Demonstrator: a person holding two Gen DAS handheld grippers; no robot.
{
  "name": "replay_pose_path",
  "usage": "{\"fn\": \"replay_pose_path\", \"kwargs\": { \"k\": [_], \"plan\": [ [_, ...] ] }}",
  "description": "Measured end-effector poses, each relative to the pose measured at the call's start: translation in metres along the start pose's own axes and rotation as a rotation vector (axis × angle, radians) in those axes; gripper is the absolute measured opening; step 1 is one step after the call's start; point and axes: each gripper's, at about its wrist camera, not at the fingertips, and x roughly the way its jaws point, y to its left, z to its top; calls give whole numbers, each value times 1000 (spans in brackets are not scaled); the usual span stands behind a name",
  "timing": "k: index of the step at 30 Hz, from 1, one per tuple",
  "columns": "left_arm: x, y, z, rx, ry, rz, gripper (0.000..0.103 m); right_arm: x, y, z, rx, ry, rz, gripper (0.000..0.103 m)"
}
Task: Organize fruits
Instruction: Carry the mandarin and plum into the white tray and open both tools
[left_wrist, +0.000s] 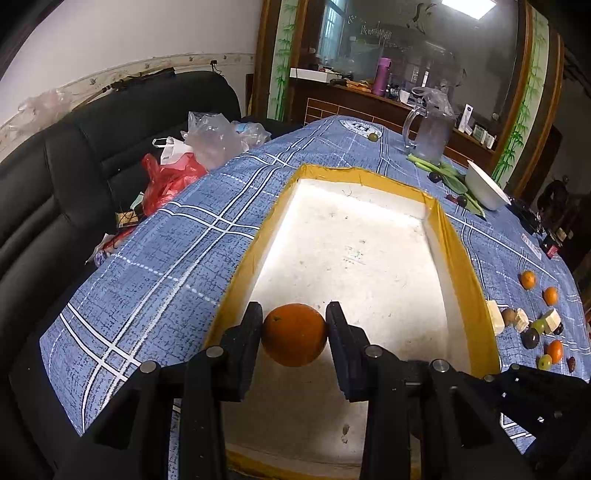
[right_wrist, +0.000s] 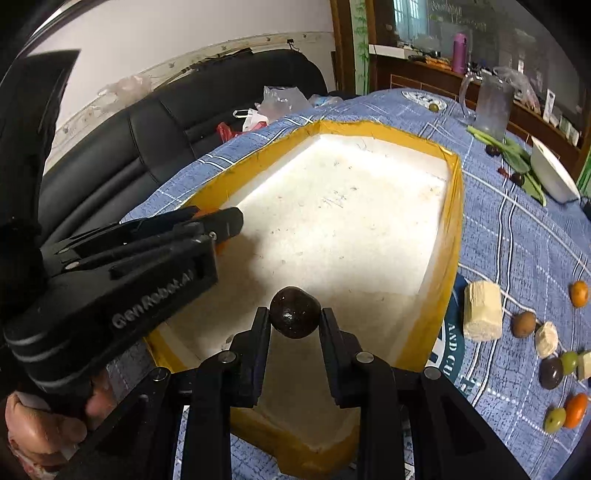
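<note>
Your left gripper (left_wrist: 294, 314) clamps an orange (left_wrist: 294, 334) over the near left corner of the white tray (left_wrist: 458, 254). Your right gripper (right_wrist: 294, 314) grips a dark round fruit (right_wrist: 294, 312) over the tray's near edge; whether its pads press fully, you cannot tell. "GeviRobot.AI" reads on the left gripper's body, approximately. The tray bed is bare. Loose fruits (right_wrist: 554, 369) and pale blocks (right_wrist: 483, 311) lie right of it on the blue cloth (left_wrist: 155, 258); a jug (left_wrist: 430, 134) and bowl (left_wrist: 485, 188) stand at the far right edge.

- We've got a bright orange fruit (left_wrist: 294, 334) in one black claw (left_wrist: 294, 325)
- Dark brown fruit (right_wrist: 294, 312)
- White tray (left_wrist: 369, 258), yellow-taped rim
- Blue plaid cloth (left_wrist: 166, 258) with white lines
</note>
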Motion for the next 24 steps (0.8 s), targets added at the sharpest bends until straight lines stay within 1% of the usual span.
{"fn": "replay_pose_path", "kwargs": {
  "k": [1,2,3,4,5,7,8,10,11,12,18,20,24],
  "plan": [
    [0,-1,0,1,5,-2,36,-1,0,0,1,-4,0,31],
    [1,-2,0,0,8,-6,44,-1,0,0,6,-3,3,32],
    [0,-3,0,-1,8,-9,51,-2,-1,1,13,-1,9,32],
    [-2,-4,0,0,-1,-5,60,-2,-3,1,19,0,13,32],
    [-4,-5,0,4,-11,2,64,-3,-4,1,22,0,18,32],
    [-9,-9,1,14,-29,17,67,-6,-3,-1,24,-2,20,34],
    [-11,-10,2,16,-34,20,71,-7,-3,-1,25,-5,22,40],
    [-15,-12,2,19,-43,23,76,-11,-4,-2,27,-17,29,48],
    [-16,-13,2,21,-45,25,77,-14,-4,-2,26,-24,31,51],
    [-17,-14,3,24,-46,28,77,-17,-3,-3,25,-32,30,52],
    [-24,-20,2,19,-48,31,79,-32,-3,-9,14,-63,23,54],
    [-27,-24,2,21,-51,35,80,-37,-6,-12,22,-71,27,59],
    [-38,-34,1,33,-60,26,80,-47,-15,-22,45,-88,44,60]
  ]
}}
